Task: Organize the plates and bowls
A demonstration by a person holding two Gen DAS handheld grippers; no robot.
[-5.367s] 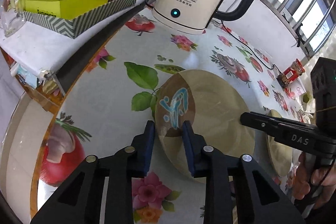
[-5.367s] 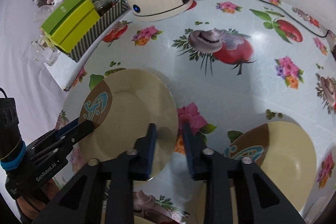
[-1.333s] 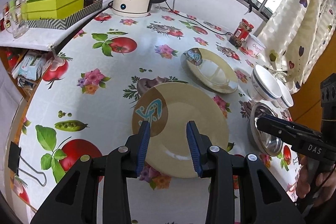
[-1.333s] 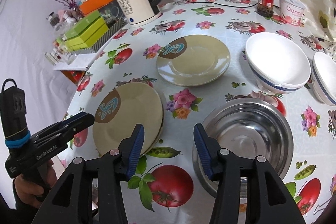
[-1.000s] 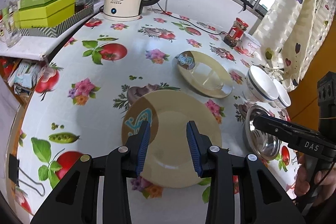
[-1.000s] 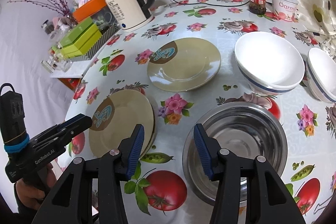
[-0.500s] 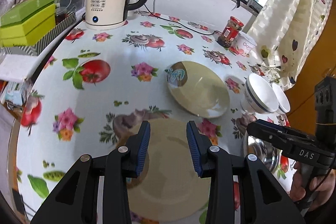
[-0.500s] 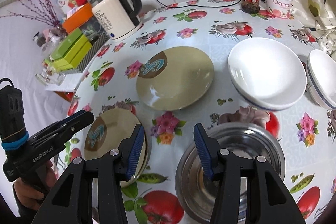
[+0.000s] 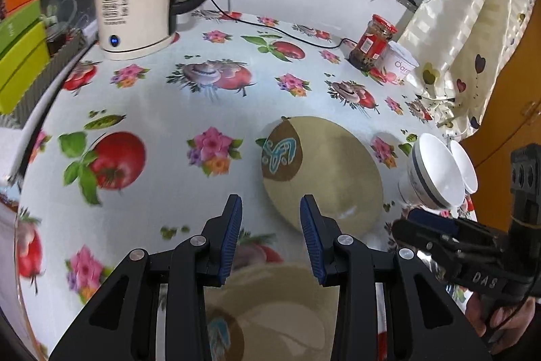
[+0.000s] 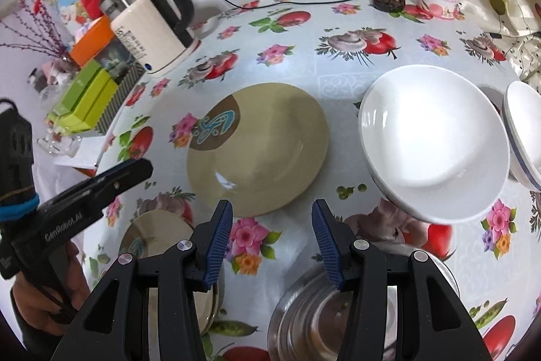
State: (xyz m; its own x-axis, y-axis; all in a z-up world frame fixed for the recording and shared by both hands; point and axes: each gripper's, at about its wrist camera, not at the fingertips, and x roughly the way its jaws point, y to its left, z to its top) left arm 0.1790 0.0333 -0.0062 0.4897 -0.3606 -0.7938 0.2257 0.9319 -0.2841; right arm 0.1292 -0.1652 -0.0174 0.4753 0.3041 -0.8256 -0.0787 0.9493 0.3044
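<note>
Right wrist view: both grippers' jaws gape empty, so the right gripper (image 10: 272, 227) should slide low and pinch the near rim of the lone plate (image 10: 263, 154) (flat on the counter (image 10: 338, 63)) before stacking it.

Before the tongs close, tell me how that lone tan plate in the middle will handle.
The tan plate looks rigid and glazed, so probably slippery between the pads. It lies flat on the tablecloth, so its low rim may be hard to get under. Likely ceramic, breakable if dropped.
</note>
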